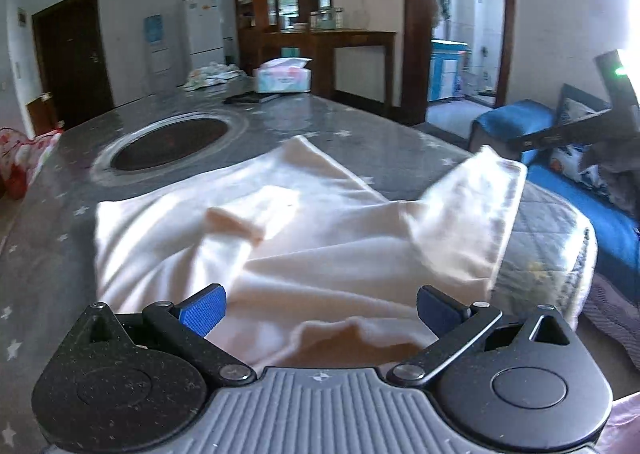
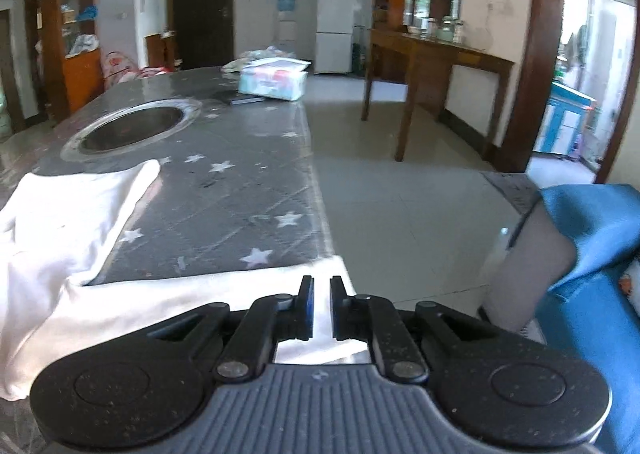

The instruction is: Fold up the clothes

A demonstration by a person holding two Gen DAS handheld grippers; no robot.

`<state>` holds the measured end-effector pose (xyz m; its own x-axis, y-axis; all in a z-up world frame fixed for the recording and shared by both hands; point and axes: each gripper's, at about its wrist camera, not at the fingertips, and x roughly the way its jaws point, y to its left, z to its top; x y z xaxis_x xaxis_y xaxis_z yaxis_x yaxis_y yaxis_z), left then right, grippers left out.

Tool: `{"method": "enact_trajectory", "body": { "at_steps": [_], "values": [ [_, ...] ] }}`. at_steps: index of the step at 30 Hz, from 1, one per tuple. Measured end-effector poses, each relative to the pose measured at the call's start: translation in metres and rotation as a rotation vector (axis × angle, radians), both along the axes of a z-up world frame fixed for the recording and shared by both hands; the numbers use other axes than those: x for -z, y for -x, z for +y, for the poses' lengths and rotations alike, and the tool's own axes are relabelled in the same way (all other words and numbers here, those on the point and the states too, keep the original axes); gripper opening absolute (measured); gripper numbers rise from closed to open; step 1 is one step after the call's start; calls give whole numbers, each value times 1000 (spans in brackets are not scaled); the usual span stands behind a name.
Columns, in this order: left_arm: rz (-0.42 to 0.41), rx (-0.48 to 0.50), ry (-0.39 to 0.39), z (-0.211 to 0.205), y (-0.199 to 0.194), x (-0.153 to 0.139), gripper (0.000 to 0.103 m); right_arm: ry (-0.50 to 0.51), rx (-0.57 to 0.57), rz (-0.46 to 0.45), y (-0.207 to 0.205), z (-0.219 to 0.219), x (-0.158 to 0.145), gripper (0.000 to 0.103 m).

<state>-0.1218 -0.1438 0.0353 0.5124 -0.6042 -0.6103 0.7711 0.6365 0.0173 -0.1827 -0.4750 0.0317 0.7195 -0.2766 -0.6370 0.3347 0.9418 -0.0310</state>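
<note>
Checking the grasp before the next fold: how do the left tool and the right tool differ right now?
The left tool has its jaws spread wide with nothing gripped, hovering over the white garment; the right tool is nearly closed, pinching the garment's edge at the table corner. Both have blue pads and point along the table.

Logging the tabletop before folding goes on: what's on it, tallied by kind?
White garment: 1
Tissue pack: 1
Dark flat item, maybe a notebook: 1
Crumpled cloth pile at far end: 1
Total: 4

White garment cut off at left edge; raised sleeve motion-blurred.
</note>
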Motion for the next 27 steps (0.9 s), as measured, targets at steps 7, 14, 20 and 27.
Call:
{"method": "enact_trajectory", "body": {
  "at_steps": [7,14,20,27],
  "values": [
    [51,104,1,-23,16,9,103,-40,-99,21,-24,15,14,39],
    [80,127,-20,-22,17,13,103,-51,-102,28,-35,19,24,50],
    [-6,31,4,-15,-8,-9,103,-39,-112,13,-31,28,27,68],
    [-86,-134,-90,-18,-53,-5,102,-33,-112,-19,-30,35,31,84]
  ]
}}
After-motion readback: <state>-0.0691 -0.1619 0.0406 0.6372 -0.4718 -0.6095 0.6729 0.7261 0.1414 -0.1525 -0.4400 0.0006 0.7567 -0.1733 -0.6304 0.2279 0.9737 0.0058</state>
